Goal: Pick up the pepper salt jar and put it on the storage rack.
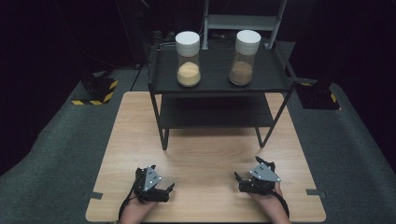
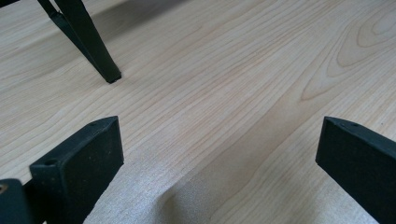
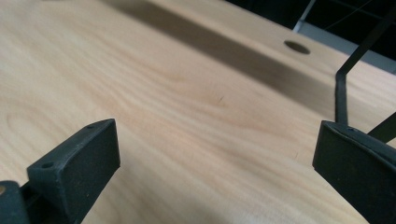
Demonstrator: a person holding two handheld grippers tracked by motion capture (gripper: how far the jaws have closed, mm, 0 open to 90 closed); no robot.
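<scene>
Wooden table (image 1: pixel 205 154) w/ a black two-tier rack (image 1: pixel 219 81) at the back – two white-lidded jars on top, left jar (image 1: pixel 188 59) & right jar (image 1: pixel 244 57). Left gripper (image 1: pixel 169 189) and right gripper (image 1: pixel 238 179) rest near the front edge, well apart from the jars – both jaws spread wide, holding nothing.

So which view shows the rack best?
The high view: the whole rack stands there with both jars on its top shelf. The left gripper view catches one leg; the right gripper view, thin bars at the edge.
</scene>
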